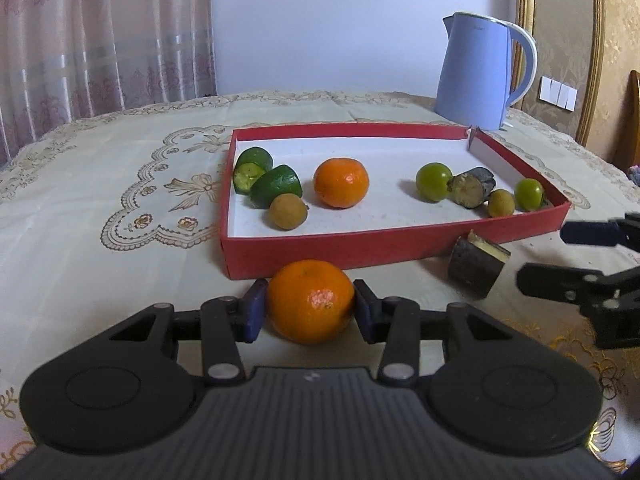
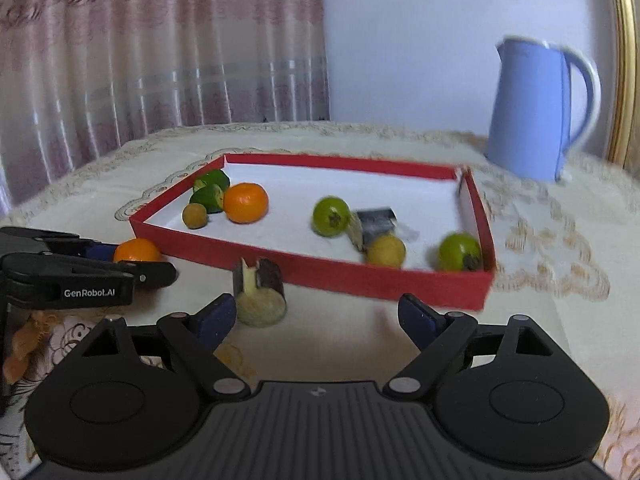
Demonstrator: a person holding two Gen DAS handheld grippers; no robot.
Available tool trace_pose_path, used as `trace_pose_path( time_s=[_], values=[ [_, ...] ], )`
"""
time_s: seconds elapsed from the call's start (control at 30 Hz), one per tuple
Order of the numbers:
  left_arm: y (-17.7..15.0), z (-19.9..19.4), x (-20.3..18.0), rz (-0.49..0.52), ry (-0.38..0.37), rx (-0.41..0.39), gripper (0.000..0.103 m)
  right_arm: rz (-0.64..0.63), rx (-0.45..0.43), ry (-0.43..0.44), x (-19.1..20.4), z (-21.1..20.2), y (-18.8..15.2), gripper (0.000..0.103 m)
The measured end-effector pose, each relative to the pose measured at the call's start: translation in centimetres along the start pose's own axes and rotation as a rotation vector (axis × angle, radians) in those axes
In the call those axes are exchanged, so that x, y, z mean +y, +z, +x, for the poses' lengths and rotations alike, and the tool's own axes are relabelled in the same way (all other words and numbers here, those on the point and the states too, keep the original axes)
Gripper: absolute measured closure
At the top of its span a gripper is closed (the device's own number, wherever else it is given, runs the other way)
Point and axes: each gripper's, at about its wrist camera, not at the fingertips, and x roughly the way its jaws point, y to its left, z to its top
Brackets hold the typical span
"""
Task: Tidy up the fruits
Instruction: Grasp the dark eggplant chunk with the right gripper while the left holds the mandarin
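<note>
My left gripper is shut on an orange mandarin on the tablecloth just in front of the red tray; the mandarin also shows in the right wrist view. The tray holds a second mandarin, two green citrus halves, two green round fruits, two small brown fruits and a dark cut piece. Another dark-skinned cut piece lies outside the tray. My right gripper is open, this piece just ahead of its left finger.
A blue electric kettle stands behind the tray's far right corner. A cream embroidered tablecloth covers the table. Curtains hang at the back left.
</note>
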Motion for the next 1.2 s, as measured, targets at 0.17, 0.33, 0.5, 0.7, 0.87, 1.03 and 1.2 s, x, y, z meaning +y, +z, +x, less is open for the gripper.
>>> trace_pose_path(
  time_s=[0.17,0.33,0.5,0.7,0.87,1.03,1.2],
  values=[
    [0.0,0.1,0.2,-0.012,-0.011,0.002,0.061,-0.035,0.005,0.01,1.4,1.0,0.6,0.019],
    [0.0,0.0,0.3,-0.019,-0.016,0.0,0.061,-0.072,0.026,0.019,2.5,2.0,1.0,0.03],
    [0.0,0.0,0.3,-0.021,-0.018,0.0,0.061,-0.067,0.057,0.02,2.7,3.3,1.3,0.044],
    [0.0,0.1,0.3,-0.021,-0.018,0.001,0.062,-0.072,0.072,0.026,2.9,3.9,0.8,0.062],
    [0.0,0.0,0.3,-0.02,-0.018,0.001,0.062,-0.093,0.055,0.004,3.4,3.8,0.6,0.066],
    [0.0,0.0,0.3,-0.019,-0.017,0.001,0.062,-0.101,0.029,-0.014,3.6,3.0,0.7,0.069],
    [0.0,0.0,0.3,-0.02,-0.021,0.001,0.062,-0.124,0.01,-0.046,3.6,2.4,0.7,0.07]
  ],
)
